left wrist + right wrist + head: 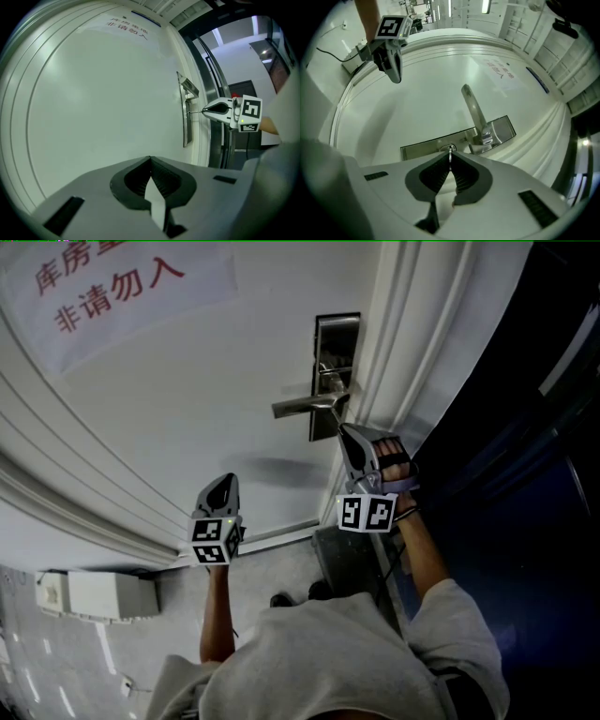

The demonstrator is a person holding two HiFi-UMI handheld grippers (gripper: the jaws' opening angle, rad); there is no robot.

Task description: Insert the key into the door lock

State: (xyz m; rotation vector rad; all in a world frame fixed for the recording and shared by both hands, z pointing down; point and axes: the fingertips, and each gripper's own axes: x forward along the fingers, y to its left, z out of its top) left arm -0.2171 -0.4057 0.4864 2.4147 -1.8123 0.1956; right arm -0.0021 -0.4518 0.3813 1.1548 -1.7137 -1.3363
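Right gripper (450,160): jaws closed on the key, which is pinched right at their tips. The gripper points about level, straight at the door.
Key (450,151): a thin metal blade sticking out just ahead of the right gripper's tips. Its far end meets the lock plate, but how deep it sits cannot be told.
Lock plate (423,147): a bright steel plate directly in front of the right gripper, touching the key's end.
Lever handle (472,108): on the same plate, just past the key and a little to the right of the right gripper's tips. It reaches away across the door.
Left gripper (150,161): jaws together with nothing between them. It faces the bare door panel, with the lock plate and right gripper well off to its right.
Door (178,418): white and panelled, close in front of both grippers.
Notice (112,287): paper with red characters, stuck on the door well above the left gripper.
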